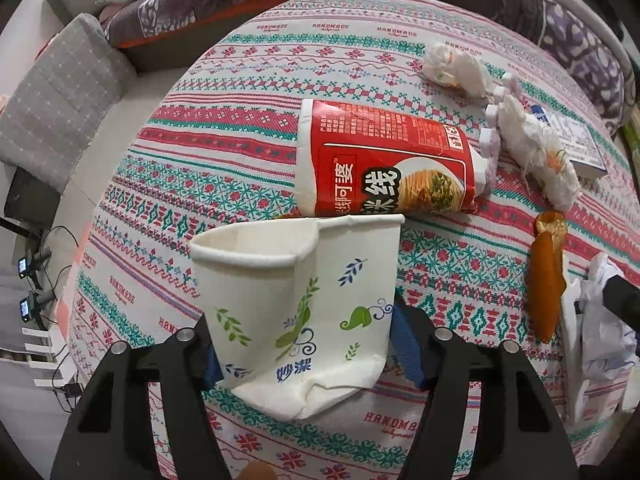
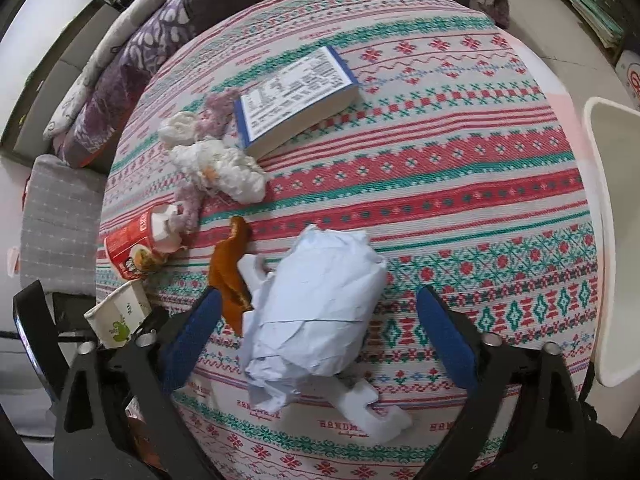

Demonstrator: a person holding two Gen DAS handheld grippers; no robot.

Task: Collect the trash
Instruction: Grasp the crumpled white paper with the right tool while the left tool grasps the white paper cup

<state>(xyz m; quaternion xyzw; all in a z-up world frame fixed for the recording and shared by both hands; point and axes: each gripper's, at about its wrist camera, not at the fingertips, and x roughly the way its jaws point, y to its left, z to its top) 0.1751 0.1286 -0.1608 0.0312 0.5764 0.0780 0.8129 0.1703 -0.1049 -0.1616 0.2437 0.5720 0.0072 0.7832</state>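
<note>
Two grippers work over a round table (image 2: 460, 184) under a striped red-and-teal cloth strewn with trash. In the left wrist view the left gripper (image 1: 308, 344) has its blue-padded jaws pressed against both sides of a squashed white paper cup (image 1: 296, 304) with green leaf prints — clamped on it, rim up and tilted toward 11 o'clock. Just past the cup, at 12 o'clock, a red noodle tub (image 1: 384, 160) lies on its side, mouth toward 9. Beyond it, toward 1 and 2 o'clock, sit two wads of stained tissue (image 1: 536, 152), and at 3 o'clock an orange peel (image 1: 546, 280) lies flat on the cloth.

In the right wrist view the right gripper (image 2: 320, 328) has its jaws wide apart, one on each side of a crumpled ball of pale paper (image 2: 320, 304) — neither pad touches it. The peel (image 2: 230, 276) lies against the paper's 9 o'clock side, by the left pad. A blue-edged box (image 2: 292, 96) rests toward 12 o'clock, tissue (image 2: 216, 164) just beside it at 9. A white bin (image 2: 616, 240) stands off the table edge at 3 o'clock. Purple patterned cushions (image 2: 132, 80) crowd the far side.
</note>
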